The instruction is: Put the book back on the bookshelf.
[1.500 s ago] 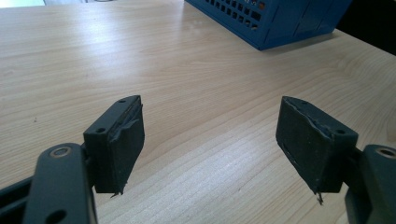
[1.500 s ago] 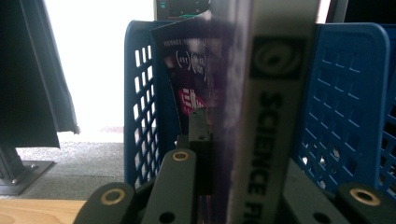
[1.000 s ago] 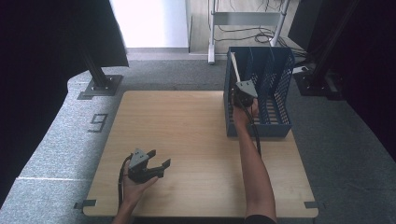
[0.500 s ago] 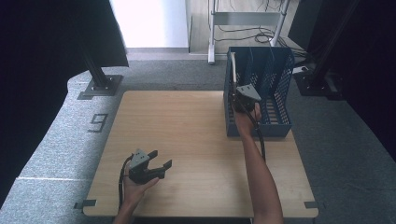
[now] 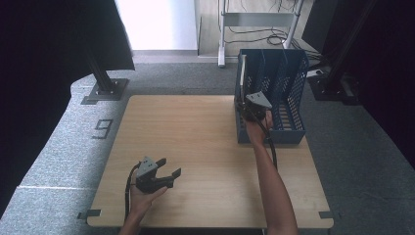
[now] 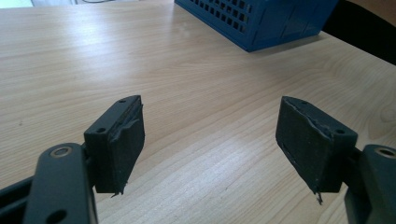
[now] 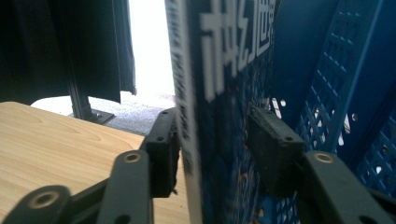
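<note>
Just eased open at the right gripper (image 7: 215,135), grip released. Left the book (image 7: 224,70) straight ahead between the jaws, upright, long axis vertical, in the blue rack's (image 5: 288,98) end slot. Held the left gripper (image 6: 210,135) wide open, empty, well apart from it.
</note>
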A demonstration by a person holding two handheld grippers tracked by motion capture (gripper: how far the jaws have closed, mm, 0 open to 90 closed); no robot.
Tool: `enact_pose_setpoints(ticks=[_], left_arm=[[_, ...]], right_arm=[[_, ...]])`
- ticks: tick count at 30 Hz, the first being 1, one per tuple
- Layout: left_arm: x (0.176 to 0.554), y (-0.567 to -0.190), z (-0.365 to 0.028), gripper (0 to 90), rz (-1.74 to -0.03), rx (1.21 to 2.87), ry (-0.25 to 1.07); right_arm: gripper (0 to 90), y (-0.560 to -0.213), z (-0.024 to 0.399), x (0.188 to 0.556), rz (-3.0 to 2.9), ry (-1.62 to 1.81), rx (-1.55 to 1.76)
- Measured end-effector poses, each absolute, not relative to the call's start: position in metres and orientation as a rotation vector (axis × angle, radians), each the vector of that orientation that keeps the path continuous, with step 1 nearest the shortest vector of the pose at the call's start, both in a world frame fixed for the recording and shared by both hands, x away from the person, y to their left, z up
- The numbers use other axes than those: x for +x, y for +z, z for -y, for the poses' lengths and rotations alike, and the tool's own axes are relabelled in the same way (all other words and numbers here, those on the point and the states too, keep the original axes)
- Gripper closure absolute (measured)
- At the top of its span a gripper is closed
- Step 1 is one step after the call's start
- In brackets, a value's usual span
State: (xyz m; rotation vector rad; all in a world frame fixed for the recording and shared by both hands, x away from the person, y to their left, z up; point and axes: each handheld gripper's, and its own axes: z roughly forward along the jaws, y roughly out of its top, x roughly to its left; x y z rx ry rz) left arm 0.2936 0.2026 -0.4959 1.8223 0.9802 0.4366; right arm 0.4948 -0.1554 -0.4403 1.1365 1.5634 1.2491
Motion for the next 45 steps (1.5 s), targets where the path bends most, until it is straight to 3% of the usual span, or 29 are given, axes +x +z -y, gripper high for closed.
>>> enact_pose_setpoints(ticks=[13,30,45], left_arm=[[0.293,-0.497,-0.199,23.9,-0.972,1.829,0.427],[0.293,-0.497,-0.2,23.9,-0.977,1.833,0.43],[0.295,-0.499,-0.198,23.9,-0.979,1.848,0.428]], right_arm=[[42.8,-0.431,0.157,0.483,-1.578,1.274,1.133],[42.6,-0.426,0.16,0.459,-1.634,1.36,1.109],[43.5,-0.436,0.176,0.414,-1.658,1.434,1.07]])
